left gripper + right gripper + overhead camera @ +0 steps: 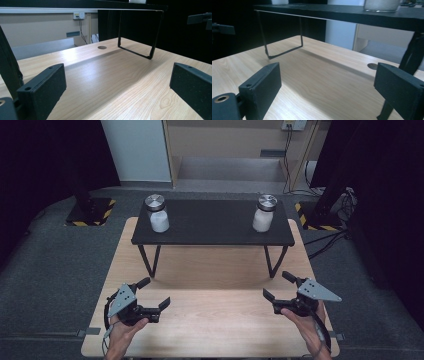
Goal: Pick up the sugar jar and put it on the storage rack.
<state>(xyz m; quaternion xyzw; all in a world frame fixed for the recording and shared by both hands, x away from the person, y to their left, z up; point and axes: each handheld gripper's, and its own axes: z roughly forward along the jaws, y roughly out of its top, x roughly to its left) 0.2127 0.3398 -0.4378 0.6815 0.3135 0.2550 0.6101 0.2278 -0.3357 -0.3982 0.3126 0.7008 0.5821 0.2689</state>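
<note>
Nearest, the left tool (154,293) and right tool (276,286) hover low over the pale wood tabletop (215,320), each with jaws spread and nothing between them, both aimed forward and slightly inward. Beyond them a black shelf (212,227) on thin wire legs stands across the tabletop. On it two jars stand upright, metal lids up: the left jar (158,213) and the right jar (263,213), well apart, near opposite ends. Behind lie grey floor (50,260), black curtains and a pale wall (137,150).
</note>
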